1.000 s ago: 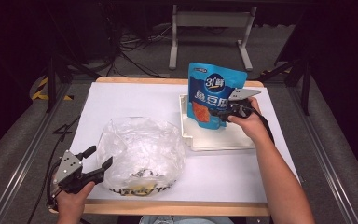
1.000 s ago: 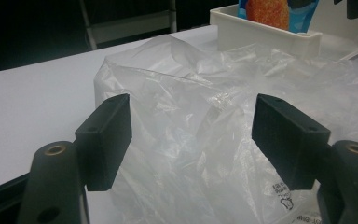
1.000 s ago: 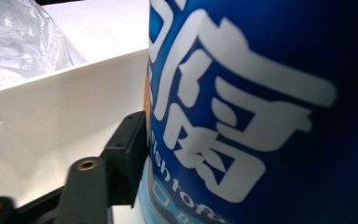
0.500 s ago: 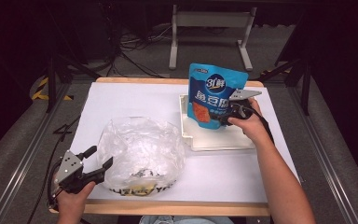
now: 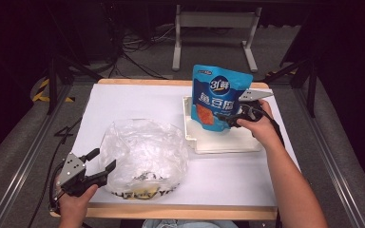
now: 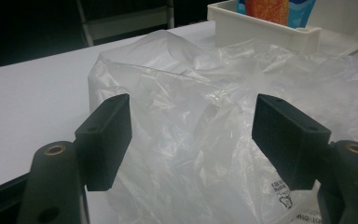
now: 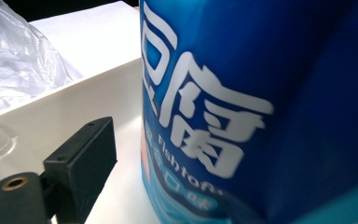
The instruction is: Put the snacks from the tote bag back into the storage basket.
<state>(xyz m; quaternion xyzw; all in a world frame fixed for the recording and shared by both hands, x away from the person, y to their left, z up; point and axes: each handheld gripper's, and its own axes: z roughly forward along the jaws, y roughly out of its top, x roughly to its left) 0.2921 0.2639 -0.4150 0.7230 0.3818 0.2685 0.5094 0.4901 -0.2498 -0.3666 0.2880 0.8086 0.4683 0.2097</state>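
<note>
The blue snack pouch stands upright in the white tray at about two o'clock on the table. That placing looks done. The right gripper sits just beside the pouch at its four o'clock; its jaws have just been opening, and the near pad stands clear of the pouch. Its other jaw is hidden behind the pouch. At seven o'clock the left gripper is spread wide before the crumpled clear plastic bag, not gripping it. The bag's contents are hard to make out.
</note>
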